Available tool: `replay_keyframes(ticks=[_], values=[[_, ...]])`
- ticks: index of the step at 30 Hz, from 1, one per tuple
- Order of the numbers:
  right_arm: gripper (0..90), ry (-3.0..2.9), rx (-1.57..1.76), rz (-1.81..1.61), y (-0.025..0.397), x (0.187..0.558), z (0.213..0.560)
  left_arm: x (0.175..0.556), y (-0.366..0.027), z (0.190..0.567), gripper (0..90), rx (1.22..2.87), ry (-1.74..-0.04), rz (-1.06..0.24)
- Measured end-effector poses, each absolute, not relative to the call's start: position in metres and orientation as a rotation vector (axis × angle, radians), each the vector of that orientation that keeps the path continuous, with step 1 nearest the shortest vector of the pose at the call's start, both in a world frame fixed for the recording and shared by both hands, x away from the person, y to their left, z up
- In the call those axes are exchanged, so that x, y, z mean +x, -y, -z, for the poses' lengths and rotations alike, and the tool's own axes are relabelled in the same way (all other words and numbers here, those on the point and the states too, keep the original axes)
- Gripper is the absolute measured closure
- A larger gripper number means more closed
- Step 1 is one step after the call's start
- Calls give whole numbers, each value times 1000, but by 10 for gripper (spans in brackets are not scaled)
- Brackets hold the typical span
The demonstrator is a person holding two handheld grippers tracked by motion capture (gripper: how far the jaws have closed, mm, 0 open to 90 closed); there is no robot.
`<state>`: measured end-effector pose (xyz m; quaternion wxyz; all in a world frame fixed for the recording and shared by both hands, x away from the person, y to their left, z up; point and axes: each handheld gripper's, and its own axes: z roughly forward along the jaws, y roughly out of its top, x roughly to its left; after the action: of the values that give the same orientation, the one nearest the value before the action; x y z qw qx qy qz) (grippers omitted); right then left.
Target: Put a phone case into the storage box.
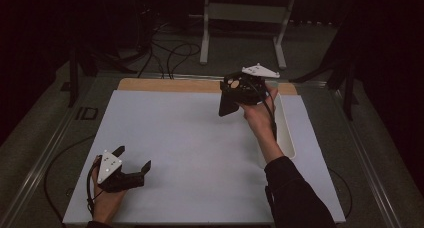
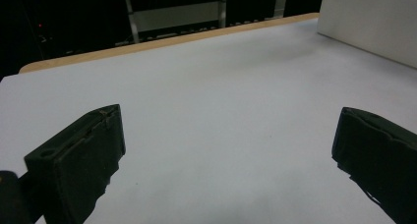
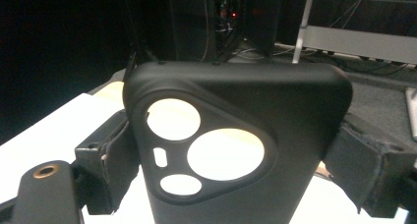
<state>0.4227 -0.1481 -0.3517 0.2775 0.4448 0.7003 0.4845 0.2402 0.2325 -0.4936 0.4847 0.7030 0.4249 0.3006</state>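
two grippers in play. right gripper pinches a black soft-plastic phone case with round camera cut-outs by its side edges, held in the air over the far right of the white table sheet, beside a white oblong tray. risk, as judged: the flexible shell could bow and slip out of the squeeze. right forearm extended, wrist cocked. left gripper spread wide, resting low at near left.

- We see a dim room with a grey floor.
- A white table has a wooden far edge.
- Cables and a metal frame lie beyond.
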Motion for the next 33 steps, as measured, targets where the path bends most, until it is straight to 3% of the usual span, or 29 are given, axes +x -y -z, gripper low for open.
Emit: replay_keyframes(ticks=[33], values=[[140, -1766, 1267, -1234, 185, 438, 342, 240, -233, 493, 1, 1708, -1033, -735]])
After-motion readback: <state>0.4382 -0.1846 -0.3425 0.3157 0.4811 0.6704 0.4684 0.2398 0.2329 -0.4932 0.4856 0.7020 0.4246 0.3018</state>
